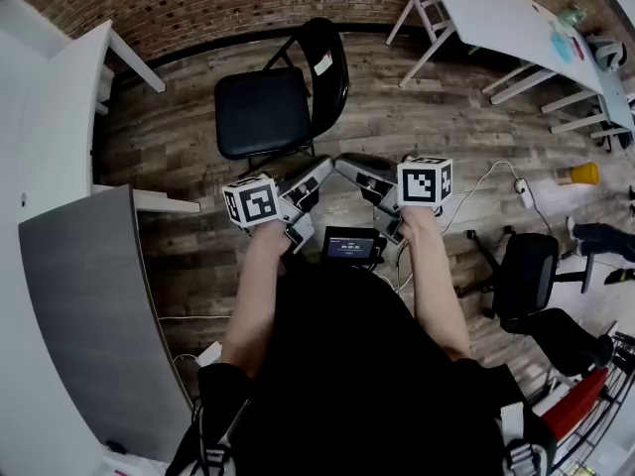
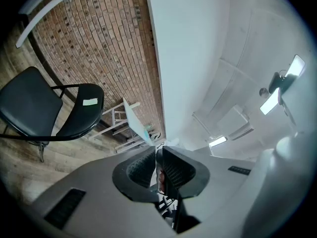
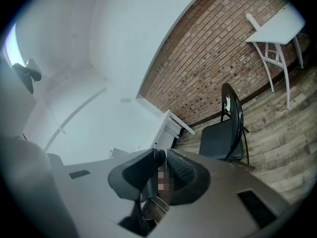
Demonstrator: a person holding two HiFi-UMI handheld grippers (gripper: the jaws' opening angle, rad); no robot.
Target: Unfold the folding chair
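At the frame's left edge in the head view stands a grey panel. The left gripper, just left of centre, has its jaws drawn narrow, all but together, with nothing between them. Above it, at upper centre, the chair stands unfolded on the wood floor, seat flat, apart from both grippers. The right gripper meets the left tip to tip, its jaws also narrow and empty. A white table fills the upper right.

office-like workroom with brick wall, white trestle tables, swivel chair.
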